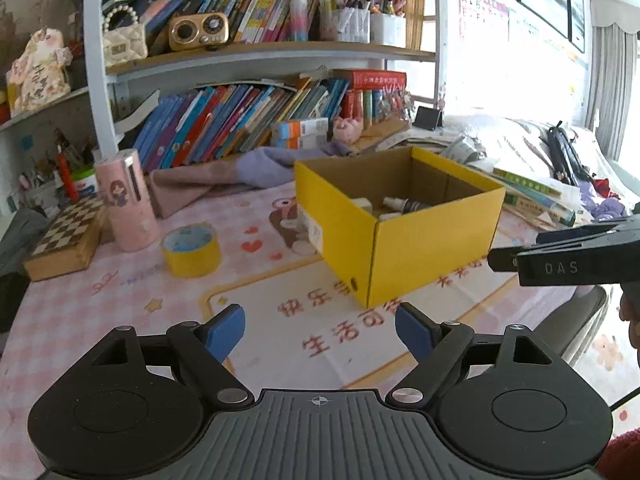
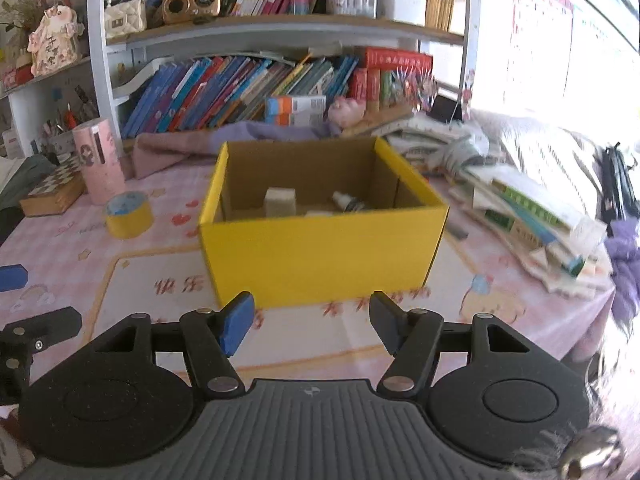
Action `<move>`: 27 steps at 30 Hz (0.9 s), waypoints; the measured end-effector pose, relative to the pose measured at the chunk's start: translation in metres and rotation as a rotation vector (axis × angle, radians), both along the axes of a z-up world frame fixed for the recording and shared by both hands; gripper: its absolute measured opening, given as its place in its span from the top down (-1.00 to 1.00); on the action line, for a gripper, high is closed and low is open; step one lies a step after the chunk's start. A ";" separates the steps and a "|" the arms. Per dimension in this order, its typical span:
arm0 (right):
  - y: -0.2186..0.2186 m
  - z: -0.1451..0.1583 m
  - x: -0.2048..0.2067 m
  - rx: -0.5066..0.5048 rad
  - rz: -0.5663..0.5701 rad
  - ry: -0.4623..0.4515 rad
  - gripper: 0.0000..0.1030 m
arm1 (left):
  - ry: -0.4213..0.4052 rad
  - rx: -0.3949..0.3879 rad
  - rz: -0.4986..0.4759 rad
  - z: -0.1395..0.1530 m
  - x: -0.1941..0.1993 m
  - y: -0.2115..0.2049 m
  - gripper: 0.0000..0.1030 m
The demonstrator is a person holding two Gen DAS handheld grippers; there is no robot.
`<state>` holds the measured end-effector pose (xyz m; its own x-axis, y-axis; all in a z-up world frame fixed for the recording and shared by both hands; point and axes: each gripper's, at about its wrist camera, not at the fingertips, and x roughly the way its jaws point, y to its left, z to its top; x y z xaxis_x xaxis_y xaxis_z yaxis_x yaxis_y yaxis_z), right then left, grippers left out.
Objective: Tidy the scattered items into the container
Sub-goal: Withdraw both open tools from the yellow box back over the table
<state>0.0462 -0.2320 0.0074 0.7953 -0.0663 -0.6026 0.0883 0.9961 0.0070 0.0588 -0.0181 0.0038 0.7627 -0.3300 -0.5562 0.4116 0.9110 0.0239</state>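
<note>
A yellow cardboard box (image 1: 432, 252) stands open on the pink table; it also shows in the right wrist view (image 2: 320, 256). Inside lie a small white block (image 2: 280, 201) and a small dark bottle with a white cap (image 2: 349, 201), also seen from the left (image 1: 404, 205). A yellow tape roll (image 1: 191, 251) lies left of the box, also in the right wrist view (image 2: 129, 211). My left gripper (image 1: 320, 332) is open and empty, in front of the box. My right gripper (image 2: 312, 324) is open and empty, just before the box's front wall.
A pink cylinder (image 1: 127, 200) and a chess box (image 1: 66, 240) stand at the left. A purple cloth (image 1: 224, 176) lies behind the box. Stacked books and papers (image 2: 532, 216) sit at the right. Shelves of books fill the back. The right gripper's body (image 1: 568, 258) shows at the right.
</note>
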 end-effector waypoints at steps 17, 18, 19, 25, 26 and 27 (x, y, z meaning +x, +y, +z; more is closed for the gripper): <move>0.059 -0.019 0.001 0.022 0.131 0.109 -0.23 | 0.087 -0.009 0.083 -0.017 -0.011 0.042 -0.72; 0.062 -0.020 0.002 0.024 0.138 0.112 -0.23 | 0.088 -0.005 0.088 -0.017 -0.013 0.044 -0.72; 0.065 -0.021 0.003 0.027 0.148 0.115 -0.23 | 0.090 -0.001 0.093 -0.018 -0.013 0.046 -0.72; 0.088 -0.020 0.011 0.009 0.237 0.121 -0.24 | 0.105 -0.005 0.148 -0.019 -0.013 0.061 -0.72; 0.091 -0.020 0.013 0.007 0.247 0.122 -0.24 | 0.105 -0.004 0.156 -0.019 -0.013 0.063 -0.72; 0.094 -0.021 0.016 0.006 0.257 0.124 -0.24 | 0.105 -0.004 0.165 -0.020 -0.012 0.065 -0.72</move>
